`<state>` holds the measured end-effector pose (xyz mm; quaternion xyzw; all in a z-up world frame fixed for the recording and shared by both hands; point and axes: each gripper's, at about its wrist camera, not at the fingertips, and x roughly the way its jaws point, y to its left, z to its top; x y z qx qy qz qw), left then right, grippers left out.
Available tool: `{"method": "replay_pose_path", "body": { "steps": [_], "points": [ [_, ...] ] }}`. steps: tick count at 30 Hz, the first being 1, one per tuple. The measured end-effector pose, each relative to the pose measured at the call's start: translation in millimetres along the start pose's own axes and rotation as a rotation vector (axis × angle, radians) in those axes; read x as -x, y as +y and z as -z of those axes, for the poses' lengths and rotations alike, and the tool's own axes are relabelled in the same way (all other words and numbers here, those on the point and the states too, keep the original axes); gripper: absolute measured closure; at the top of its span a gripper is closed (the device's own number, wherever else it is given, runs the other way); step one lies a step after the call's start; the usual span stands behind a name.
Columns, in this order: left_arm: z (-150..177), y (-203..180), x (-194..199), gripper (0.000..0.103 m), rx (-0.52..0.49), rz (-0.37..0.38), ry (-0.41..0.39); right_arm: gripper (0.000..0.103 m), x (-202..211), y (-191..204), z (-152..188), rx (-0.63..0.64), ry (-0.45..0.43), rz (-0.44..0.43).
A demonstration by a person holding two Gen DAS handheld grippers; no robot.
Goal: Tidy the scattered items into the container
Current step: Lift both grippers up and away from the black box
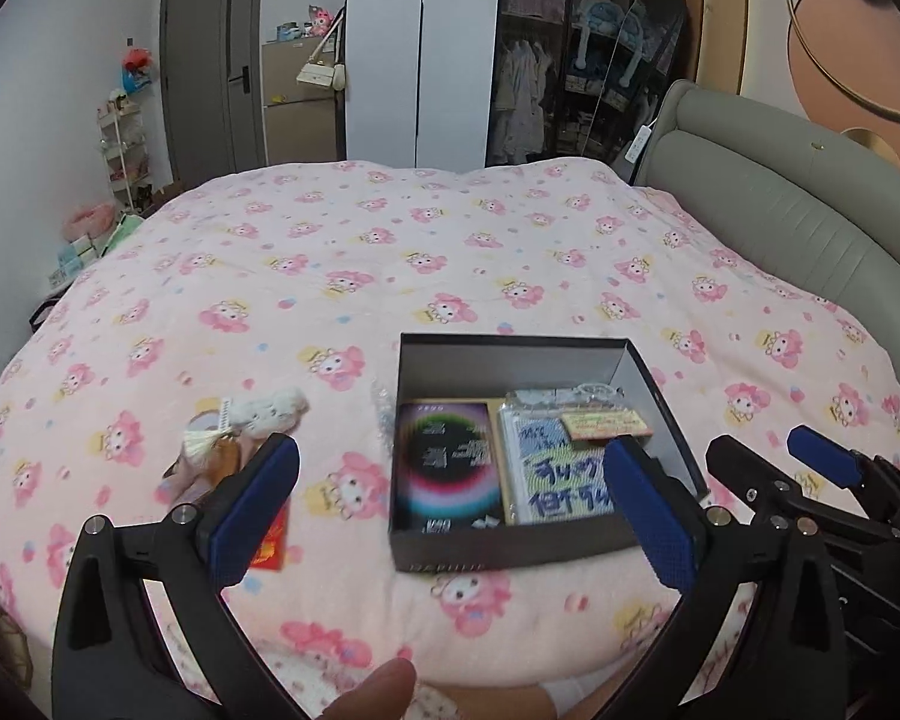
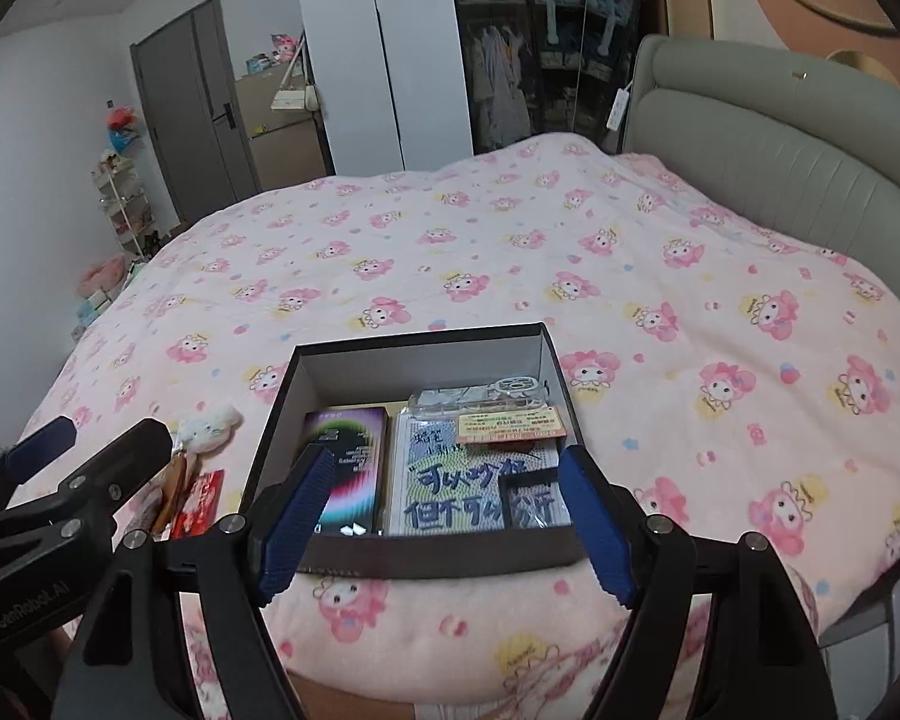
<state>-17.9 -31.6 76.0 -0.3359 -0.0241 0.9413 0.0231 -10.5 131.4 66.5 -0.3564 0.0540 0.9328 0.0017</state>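
Both grippers have their jaws spread wide with nothing between the blue pads. The left gripper [image 1: 450, 504] hangs above the near edge of the bed, and the right gripper [image 2: 444, 519] hangs beside it; neither touches anything.

Taking the open dark box [image 1: 660, 396] as the landmark: it sits on the pink cartoon-print blanket [image 1: 450, 252], just ahead of both grippers. Inside it, a dark packet with rainbow rings [image 1: 447, 462] lies flat against the left wall. Right of that lies a printed card with large handwritten-style characters [image 1: 555, 480], with a small orange-edged label [image 1: 606, 425] and a clear plastic bag [image 2: 480, 393] on top near the far wall.

Left of the box, still out on the blanket, lies a small cluster: a white plush toy [image 1: 273, 411], a cream tassel charm [image 1: 201, 449], a brown piece partly hidden by the jaw, and a red packet [image 2: 201, 501].

The tidying looks partly done: several items are boxed and the left-hand cluster remains to be collected.
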Motion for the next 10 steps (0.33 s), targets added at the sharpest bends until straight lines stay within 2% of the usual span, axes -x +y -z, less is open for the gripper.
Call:
{"method": "replay_pose_path", "body": {
  "steps": [5, 10],
  "points": [
    [15.8, 3.5, 15.3, 0.001, 0.008, -0.029, -0.007, 0.028, 13.6, 2.3, 15.6, 0.005, -0.003, -0.003],
    [23.4, 4.1, 21.6, 0.001, 0.024, -0.022, -0.001, 0.028, 15.8, 1.8, 19.5, -0.001, 0.003, -0.006]
  ]
}}
